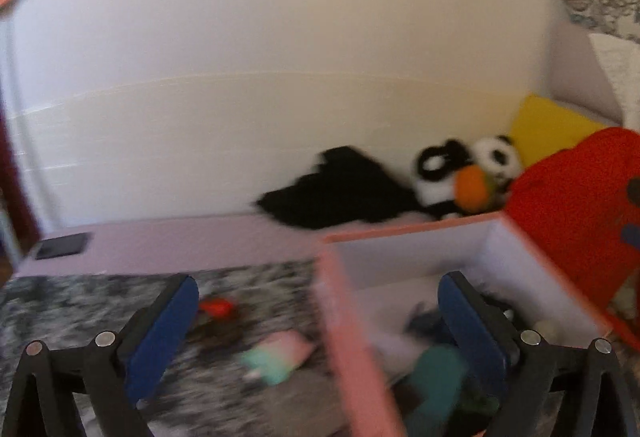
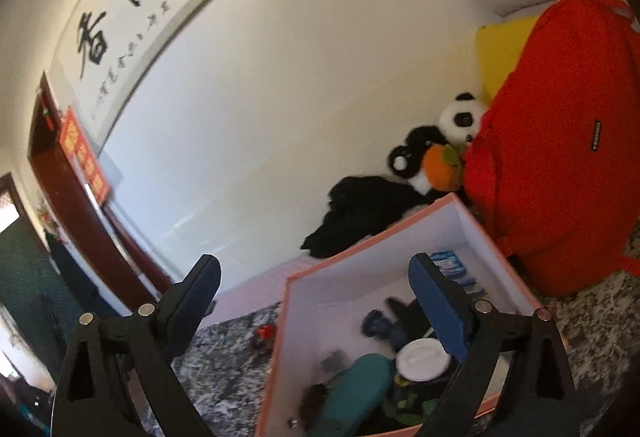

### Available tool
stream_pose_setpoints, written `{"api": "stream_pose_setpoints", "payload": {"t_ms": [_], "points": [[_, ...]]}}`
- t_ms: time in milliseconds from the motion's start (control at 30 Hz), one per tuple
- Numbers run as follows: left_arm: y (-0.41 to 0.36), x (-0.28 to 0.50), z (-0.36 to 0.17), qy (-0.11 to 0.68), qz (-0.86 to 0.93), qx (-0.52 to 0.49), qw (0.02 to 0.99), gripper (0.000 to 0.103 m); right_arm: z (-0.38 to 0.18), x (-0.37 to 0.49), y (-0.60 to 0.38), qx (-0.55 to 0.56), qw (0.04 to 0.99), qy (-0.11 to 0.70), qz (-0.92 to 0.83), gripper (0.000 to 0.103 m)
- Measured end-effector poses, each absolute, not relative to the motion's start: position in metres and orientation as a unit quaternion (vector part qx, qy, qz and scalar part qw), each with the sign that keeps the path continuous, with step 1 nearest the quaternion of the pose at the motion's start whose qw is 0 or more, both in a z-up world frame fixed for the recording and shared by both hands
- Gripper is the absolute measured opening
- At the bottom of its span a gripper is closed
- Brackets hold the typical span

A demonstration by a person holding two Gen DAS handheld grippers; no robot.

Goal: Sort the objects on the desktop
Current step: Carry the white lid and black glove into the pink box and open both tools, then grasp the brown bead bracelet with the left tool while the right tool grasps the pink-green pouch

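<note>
Sorting well along: we see most things already in the box [image 2: 476, 227].
Both grippers, left [image 1: 318, 301] and right [image 2: 316, 285], have fingers wide and empty. Inside we count one teal case [image 2: 356, 385], one white lid [image 2: 422, 357], one blue pack [image 2: 450, 263]; left on the surface [image 1: 100, 301]: one red thing [image 1: 216, 307], one pastel packet [image 1: 280, 355].

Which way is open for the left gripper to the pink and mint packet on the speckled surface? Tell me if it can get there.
Probably yes. The left gripper stands open and empty, and the packet lies uncovered outside the pink box, just beside its wall, roughly between the fingers. The view is blurred.
</note>
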State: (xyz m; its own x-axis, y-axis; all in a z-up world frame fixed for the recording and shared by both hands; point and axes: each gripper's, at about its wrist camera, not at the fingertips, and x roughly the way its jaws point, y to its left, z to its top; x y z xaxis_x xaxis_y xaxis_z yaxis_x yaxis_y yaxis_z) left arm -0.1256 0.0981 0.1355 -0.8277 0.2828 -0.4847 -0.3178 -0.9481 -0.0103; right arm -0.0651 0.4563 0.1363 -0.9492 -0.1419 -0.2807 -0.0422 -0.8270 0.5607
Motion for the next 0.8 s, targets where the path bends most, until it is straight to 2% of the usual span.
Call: {"api": "stream_pose_setpoints", "payload": {"t_ms": [200,367,533,600,700,800], "points": [[0.024,-0.110,0.105,0.071,0.954,-0.278,0.090,0.101,0.127,-0.087,0.340,0.211,0.126,-0.245,-0.938,0.099],[-0.036,-0.111,0.070,0.080,0.947,-0.309,0.033,0.101,0.083,-0.106,0.215,0.297,0.159,-0.110,-0.935,0.099],[-0.052,-0.144,0.032,0.075,0.935,-0.344,0.038,0.101,0.023,-0.133,0.139,0.355,0.139,0.003,-0.925,0.099],[-0.047,-0.166,0.016,0.074,0.930,-0.357,0.049,0.101,0.009,-0.150,0.138,0.375,0.141,-0.006,-0.916,0.099],[-0.041,-0.211,-0.003,0.041,0.923,-0.379,0.058,0.101,-0.001,-0.183,0.152,0.400,0.135,-0.065,-0.904,0.101],[-0.043,-0.270,-0.018,-0.042,0.909,-0.411,0.063,0.101,-0.004,-0.219,0.167,0.417,0.109,-0.120,-0.894,0.101]]}}
